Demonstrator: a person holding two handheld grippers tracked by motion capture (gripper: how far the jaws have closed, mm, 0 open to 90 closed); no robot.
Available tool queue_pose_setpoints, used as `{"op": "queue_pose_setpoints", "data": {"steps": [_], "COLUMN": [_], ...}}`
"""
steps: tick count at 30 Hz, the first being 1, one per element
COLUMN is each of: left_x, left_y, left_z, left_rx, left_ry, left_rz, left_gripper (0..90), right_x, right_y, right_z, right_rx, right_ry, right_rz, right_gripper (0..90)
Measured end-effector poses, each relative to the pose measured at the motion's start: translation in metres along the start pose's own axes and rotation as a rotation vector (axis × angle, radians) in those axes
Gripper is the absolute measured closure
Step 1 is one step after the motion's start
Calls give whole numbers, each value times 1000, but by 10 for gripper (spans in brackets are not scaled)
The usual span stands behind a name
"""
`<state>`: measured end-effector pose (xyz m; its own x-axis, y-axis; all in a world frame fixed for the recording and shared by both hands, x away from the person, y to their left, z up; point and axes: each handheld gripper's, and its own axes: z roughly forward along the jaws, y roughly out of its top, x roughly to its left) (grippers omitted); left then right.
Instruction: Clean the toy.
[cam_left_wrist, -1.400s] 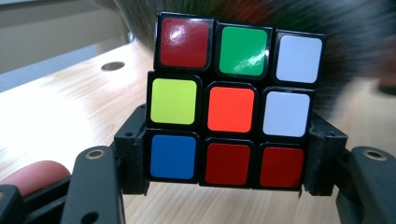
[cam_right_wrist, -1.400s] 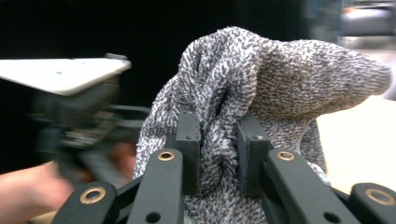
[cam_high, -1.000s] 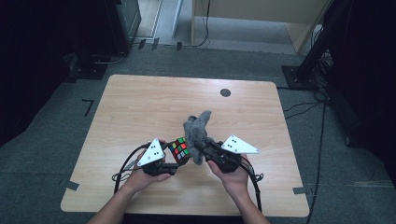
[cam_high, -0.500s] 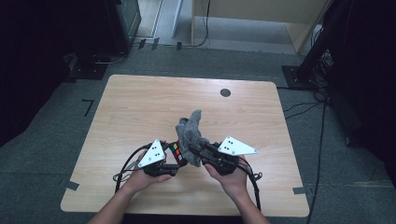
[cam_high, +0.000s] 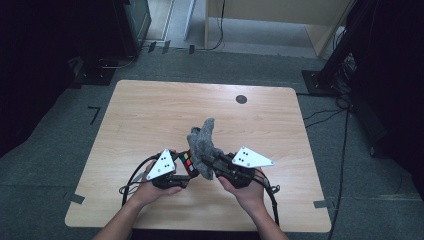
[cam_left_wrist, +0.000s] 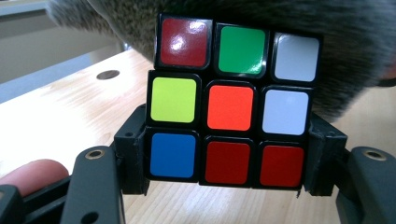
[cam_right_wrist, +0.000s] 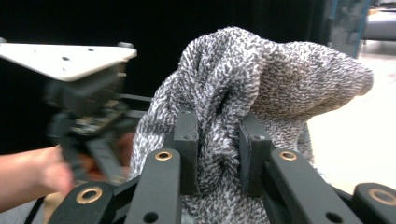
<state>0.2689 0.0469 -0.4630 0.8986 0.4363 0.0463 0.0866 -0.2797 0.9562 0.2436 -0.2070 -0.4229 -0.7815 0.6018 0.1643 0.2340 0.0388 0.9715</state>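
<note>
Left gripper (cam_left_wrist: 224, 186) clamps the puzzle cube (cam_left_wrist: 231, 102) above the table (cam_high: 150, 115). Right gripper (cam_right_wrist: 217, 158) pinches the grey cloth (cam_right_wrist: 261, 88), which drapes against the cube's far side, just right of it, long axis upward.

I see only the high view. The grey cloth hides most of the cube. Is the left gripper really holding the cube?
Observer: Yes. In the left gripper view the cube sits between the jaws of the left gripper, pressed on both sides.
Operator: Which colour is the centre of the face toward that camera?
Observer: Orange, with green above it and red below.
Operator: And the cloth, is it gripped firmly?
Observer: In the right gripper view the right gripper pinches a bunched fold of the grey cloth between its jaws.
</note>
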Motion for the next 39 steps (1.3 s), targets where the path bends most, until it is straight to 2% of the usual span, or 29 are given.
{"op": "queue_pose_setpoints", "data": {"steps": [3,4,6,7,8,10,12,14,16,18,20,23,27,30,34,37,39], "left_x": [1,1,0,0,0,1,3,5,8,13,16,14,11,15,15,13,14], "left_y": [1,1,0,0,0,0,1,1,3,5,5,6,7,5,4,5,5], "left_z": [-1,0,2,3,2,0,-3,-6,-10,-16,-19,-18,-18,-21,-20,-18,-19], "left_rx": [-4,1,22,25,20,9,-6,-28,-70,-122,-148,-156,-160,-157,-154,-152,-149], "left_ry": [2,8,28,25,18,9,4,-1,-11,-23,-35,-53,-63,-50,-53,-56,-50], "left_rz": [-3,-6,6,7,4,-4,-11,-26,-55,-98,-118,-116,-105,-109,-116,-113,-109], "left_gripper": [339,339,339,339,339,339,339,339,339,339,339,339,339,339,340,339,339], "right_x": [-13,-15,-10,-3,3,8,0,-15,-29,-36,-38,-32,-23,-25,-31,-31,-31], "right_y": [-4,-4,-2,0,2,4,3,-2,-8,-13,-16,-18,-26,-29,-20,-21,-26], "right_z": [-4,-5,-5,-4,-2,0,-2,-5,-11,-14,-13,-6,6,9,-1,-1,1], "right_rx": [10,17,13,13,17,19,17,23,25,19,2,0,43,60,-24,-26,-25], "right_ry": [-75,-86,-65,-20,-1,-2,-12,-76,-122,-127,-85,-14,54,79,103,110,129], "right_rz": [39,43,38,25,-1,-28,-5,41,105,140,168,169,163,195,249,242,259], "right_gripper": [748,749,749,749,750,750,752,756,758,758,758,758,762,762,762,762,761]}}
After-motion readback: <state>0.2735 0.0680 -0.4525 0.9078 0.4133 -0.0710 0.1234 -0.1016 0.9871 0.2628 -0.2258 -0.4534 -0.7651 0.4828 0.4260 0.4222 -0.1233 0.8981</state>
